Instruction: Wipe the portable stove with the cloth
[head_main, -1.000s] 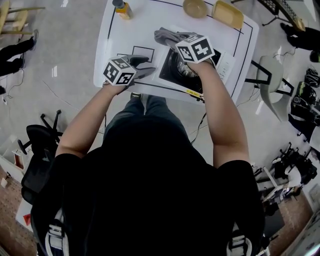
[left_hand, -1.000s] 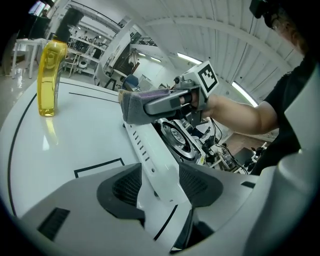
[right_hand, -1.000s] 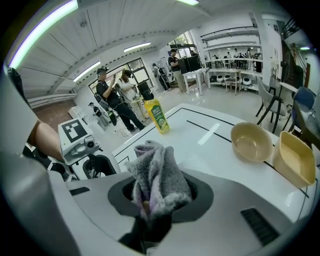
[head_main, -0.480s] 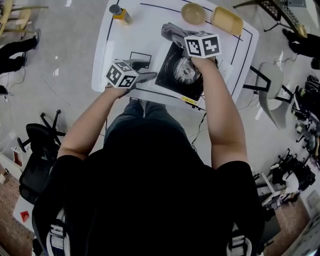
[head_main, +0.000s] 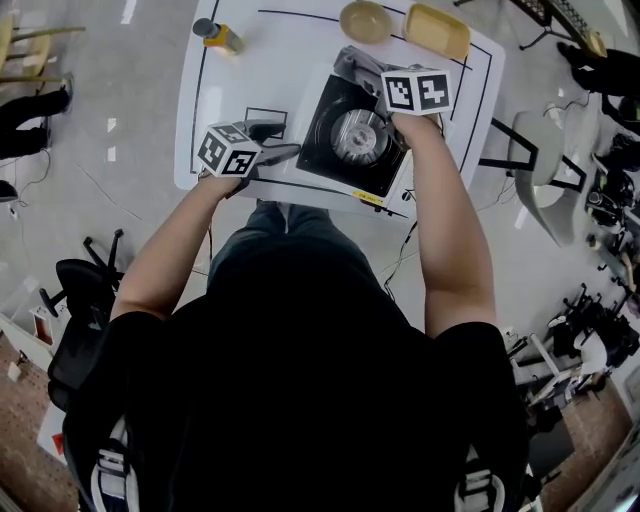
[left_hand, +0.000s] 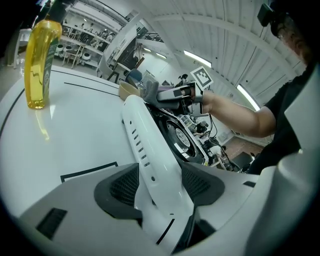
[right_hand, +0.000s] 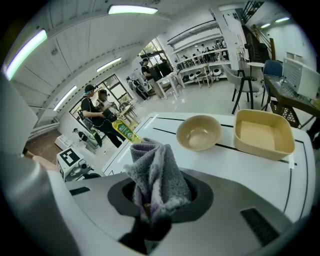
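Cloth (right_hand: 159, 175) clamped in right gripper (right_hand: 156, 202) jaws, grip hidden overhead

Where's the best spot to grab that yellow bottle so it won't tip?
Probably take the bottle round the middle of its yellow body, coming in level from the side. It stands upright, tall and slim, so the fingers fit across it, and a grip near the middle should keep it steady.

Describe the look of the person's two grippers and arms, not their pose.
The left gripper and right gripper have pale grey shells with dark grey meshed pads. Each carries a white cube printed with black square markers. The person wears a black short-sleeved top, forearms bare.
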